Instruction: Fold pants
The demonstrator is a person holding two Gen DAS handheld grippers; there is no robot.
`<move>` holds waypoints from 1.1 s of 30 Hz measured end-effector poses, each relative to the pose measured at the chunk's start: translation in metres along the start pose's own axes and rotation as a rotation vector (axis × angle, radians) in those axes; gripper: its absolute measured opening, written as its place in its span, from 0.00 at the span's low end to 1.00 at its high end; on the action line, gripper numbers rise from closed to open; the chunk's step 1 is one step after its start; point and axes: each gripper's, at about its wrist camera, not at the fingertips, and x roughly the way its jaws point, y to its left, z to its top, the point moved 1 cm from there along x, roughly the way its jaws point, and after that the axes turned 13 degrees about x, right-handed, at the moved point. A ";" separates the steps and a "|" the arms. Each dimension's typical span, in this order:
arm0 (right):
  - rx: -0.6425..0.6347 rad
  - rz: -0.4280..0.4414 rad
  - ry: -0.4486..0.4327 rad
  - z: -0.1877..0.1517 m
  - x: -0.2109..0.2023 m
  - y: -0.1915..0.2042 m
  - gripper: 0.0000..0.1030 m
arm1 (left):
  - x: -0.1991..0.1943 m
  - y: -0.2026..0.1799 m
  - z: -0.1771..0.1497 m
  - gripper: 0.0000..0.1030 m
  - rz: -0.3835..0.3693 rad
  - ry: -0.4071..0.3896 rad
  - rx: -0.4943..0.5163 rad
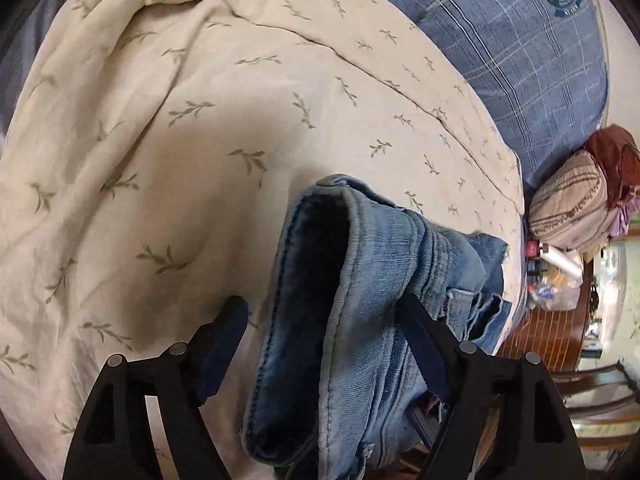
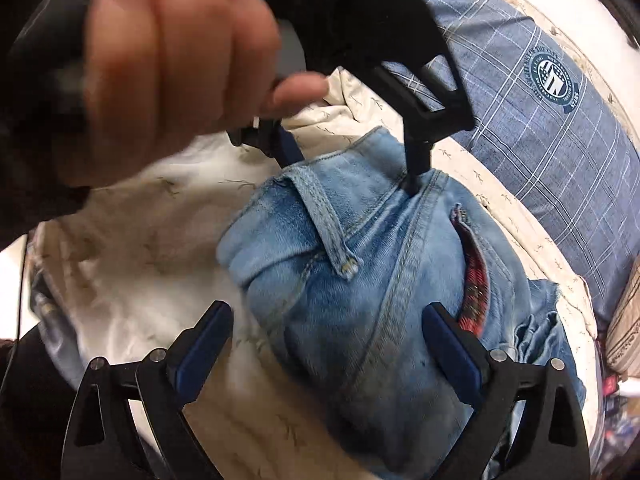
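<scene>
Folded jeans point(image 2: 360, 280) lie on a bed under two spread claws.

One pair of blue jeans rests bunched on the cream leaf-print duvet point(image 1: 180, 140), beside one blue checked pillow point(image 1: 520, 60). The left claw point(image 1: 320, 320) straddles the denim, jaws apart, not clamping. The right claw point(image 2: 324, 320) also stands wide over it. A hand point(image 2: 168, 64) grips the left tool.

Both wrist views close, angled down; shared jeans point(image 1: 352, 280), plaid pillow point(image 2: 560, 128)
</scene>
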 end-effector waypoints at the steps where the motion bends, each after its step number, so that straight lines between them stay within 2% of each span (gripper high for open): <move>1: 0.020 0.006 -0.001 0.002 0.002 -0.002 0.93 | 0.004 -0.003 0.002 0.59 -0.018 0.006 0.004; 3: 0.083 0.042 -0.002 0.007 0.001 -0.012 0.88 | 0.004 -0.004 0.004 0.38 -0.045 0.019 0.010; 4: 0.107 0.062 -0.004 0.009 0.000 -0.017 0.81 | 0.002 -0.006 0.005 0.32 -0.047 0.013 0.022; 5: 0.130 0.080 -0.007 0.010 -0.003 -0.023 0.72 | 0.000 -0.012 0.005 0.18 -0.054 0.007 0.047; 6: 0.160 0.122 -0.008 0.011 -0.007 -0.030 0.66 | -0.003 -0.018 0.006 0.11 -0.059 0.003 0.063; 7: 0.182 0.161 -0.006 0.011 -0.011 -0.035 0.51 | -0.007 -0.025 0.004 0.11 -0.060 -0.002 0.085; 8: 0.208 0.189 -0.010 0.011 -0.017 -0.040 0.41 | -0.012 -0.038 0.003 0.11 -0.048 -0.015 0.121; 10: 0.240 0.233 -0.024 0.011 -0.033 -0.045 0.29 | -0.022 -0.056 -0.001 0.11 -0.032 -0.028 0.170; 13: 0.310 0.264 -0.077 0.007 -0.060 -0.065 0.26 | -0.036 -0.092 -0.007 0.11 -0.026 -0.050 0.245; 16: 0.439 0.316 -0.106 0.001 -0.079 -0.099 0.25 | -0.045 -0.130 -0.014 0.13 -0.023 -0.065 0.323; 20: 0.618 0.355 -0.135 -0.023 -0.099 -0.150 0.25 | -0.037 -0.192 -0.021 0.15 -0.014 -0.042 0.448; 24: 0.817 0.360 -0.128 -0.067 -0.103 -0.200 0.23 | 0.006 -0.258 -0.029 0.16 0.026 0.024 0.591; 28: 1.078 0.400 -0.051 -0.125 -0.077 -0.247 0.24 | 0.079 -0.307 -0.036 0.18 0.071 0.148 0.694; 30: 1.212 0.445 0.008 -0.153 -0.055 -0.262 0.24 | 0.118 -0.321 -0.038 0.20 0.132 0.206 0.737; 32: 1.284 0.493 0.037 -0.170 -0.042 -0.268 0.23 | 0.148 -0.325 -0.041 0.20 0.226 0.248 0.765; 33: 1.306 0.516 0.041 -0.174 -0.038 -0.270 0.23 | 0.153 -0.327 -0.042 0.20 0.250 0.257 0.773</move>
